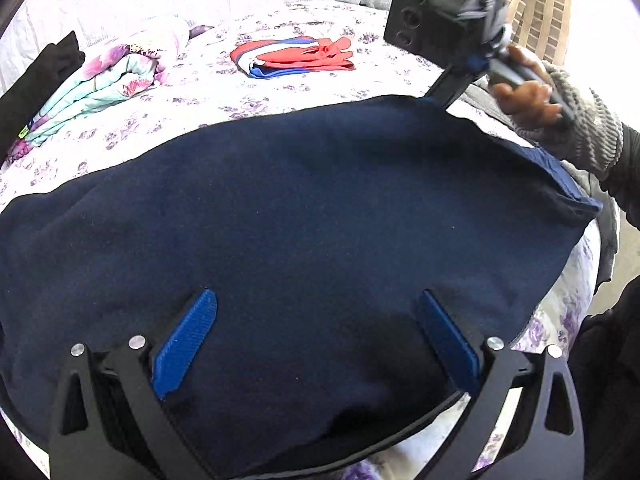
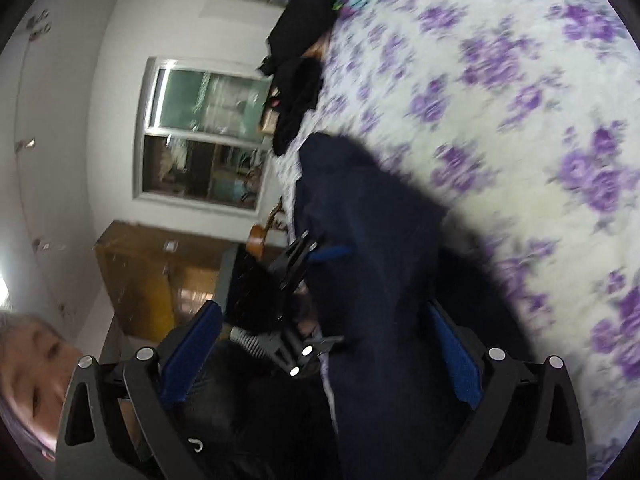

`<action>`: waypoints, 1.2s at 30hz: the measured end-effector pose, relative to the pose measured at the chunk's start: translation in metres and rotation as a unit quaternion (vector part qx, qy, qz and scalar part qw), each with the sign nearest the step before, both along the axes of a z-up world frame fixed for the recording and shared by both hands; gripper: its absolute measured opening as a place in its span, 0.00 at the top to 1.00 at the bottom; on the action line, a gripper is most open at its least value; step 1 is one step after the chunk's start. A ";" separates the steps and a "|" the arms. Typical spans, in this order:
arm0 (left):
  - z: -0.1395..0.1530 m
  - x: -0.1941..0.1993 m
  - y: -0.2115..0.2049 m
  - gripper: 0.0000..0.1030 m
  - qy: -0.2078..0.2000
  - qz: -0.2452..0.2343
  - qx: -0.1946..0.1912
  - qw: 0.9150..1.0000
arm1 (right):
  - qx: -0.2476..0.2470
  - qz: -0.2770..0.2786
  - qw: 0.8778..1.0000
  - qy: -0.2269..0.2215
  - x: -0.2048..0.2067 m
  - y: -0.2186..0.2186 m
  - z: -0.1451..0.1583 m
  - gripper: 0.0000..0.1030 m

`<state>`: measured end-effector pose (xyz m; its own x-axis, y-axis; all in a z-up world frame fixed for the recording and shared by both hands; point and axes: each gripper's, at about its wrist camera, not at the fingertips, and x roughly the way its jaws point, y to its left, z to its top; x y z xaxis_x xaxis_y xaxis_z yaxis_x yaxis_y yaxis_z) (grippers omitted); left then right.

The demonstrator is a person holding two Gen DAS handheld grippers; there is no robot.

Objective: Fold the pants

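Directly beneath spread fingers (image 1: 200, 340), navy pants (image 1: 300, 208).

Navy pants (image 1: 304, 216) folded flat on bed

Matt, fleecy navy pants (image 1: 300, 208) — printed cotton bedsheet (image 1: 280, 36) (ribbed pads (image 1: 186, 344)).

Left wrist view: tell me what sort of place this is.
Most likely a bedroom in a home. The navy pants lie spread on a bed with a purple-flowered sheet, a folded floral blanket and a red, white and blue garment lie farther back, and the right wrist view shows a window.
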<state>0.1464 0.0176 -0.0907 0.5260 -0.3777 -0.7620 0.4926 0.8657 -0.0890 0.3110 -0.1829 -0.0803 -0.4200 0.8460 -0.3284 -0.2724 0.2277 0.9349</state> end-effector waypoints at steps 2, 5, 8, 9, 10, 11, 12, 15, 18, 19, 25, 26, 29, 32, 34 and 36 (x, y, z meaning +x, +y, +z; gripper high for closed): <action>0.000 0.000 0.000 0.04 0.001 0.001 -0.001 1.000 | -0.002 0.018 1.000 0.002 -0.009 0.013 -0.003 0.03; 0.000 0.000 0.001 0.04 0.000 0.001 -0.003 1.000 | -0.046 -0.014 0.998 -0.042 -0.024 0.021 -0.004 0.03; 0.000 0.000 0.002 0.04 -0.002 0.000 -0.005 1.000 | -0.060 -0.068 0.990 -0.111 -0.054 0.017 0.004 0.03; 0.000 0.000 0.002 0.04 -0.003 -0.001 -0.006 1.000 | -0.071 -0.075 0.984 -0.146 -0.064 0.019 0.006 0.03; 0.000 -0.001 0.003 0.04 -0.003 -0.002 -0.006 1.000 | -0.081 -0.074 0.979 -0.169 -0.069 0.021 0.008 0.03; 0.000 0.000 0.003 0.04 -0.003 -0.002 -0.005 1.000 | -0.088 -0.072 0.974 -0.195 -0.071 0.022 0.009 0.03; 0.000 0.000 0.003 0.04 -0.003 -0.002 -0.004 1.000 | -0.093 -0.070 0.971 -0.208 -0.072 0.025 0.010 0.03; -0.001 -0.001 0.001 0.04 -0.006 -0.001 0.001 1.000 | -0.093 -0.084 0.970 -0.210 -0.054 0.023 0.011 0.03; -0.001 -0.002 0.001 0.04 -0.009 0.000 0.003 1.000 | -0.083 -0.078 0.984 -0.136 -0.028 0.020 -0.002 0.03; -0.001 -0.002 0.001 0.04 -0.009 0.000 0.003 1.000 | -0.067 -0.078 0.991 -0.090 -0.027 0.023 -0.009 0.03; -0.001 -0.002 0.001 0.04 -0.010 -0.001 -0.002 1.000 | -0.018 -0.112 0.993 -0.014 -0.020 0.041 -0.023 0.03; 0.000 -0.002 0.001 0.04 -0.010 -0.001 -0.001 1.000 | -0.020 -0.125 0.992 0.007 -0.009 0.043 -0.031 0.03; 0.000 -0.003 0.002 0.04 -0.012 -0.001 -0.002 1.000 | 0.008 -0.177 0.983 0.040 0.024 0.037 -0.038 0.03; 0.000 -0.004 0.004 0.04 -0.013 -0.002 -0.004 1.000 | 0.022 -0.279 0.955 -0.095 0.051 0.000 0.001 0.03; 0.000 -0.005 0.004 0.04 -0.013 -0.003 -0.006 1.000 | 0.040 -0.306 0.946 -0.098 0.062 -0.021 0.010 0.03; 0.000 -0.005 0.005 0.04 -0.013 -0.004 -0.010 1.000 | 0.038 -0.289 0.952 -0.087 0.063 -0.028 0.014 0.03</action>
<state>0.1417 0.0224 -0.0911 0.5425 -0.3965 -0.7406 0.5011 0.8603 -0.0935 0.3736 -0.2109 -0.0668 0.1795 0.9436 -0.2783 -0.2744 0.3197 0.9069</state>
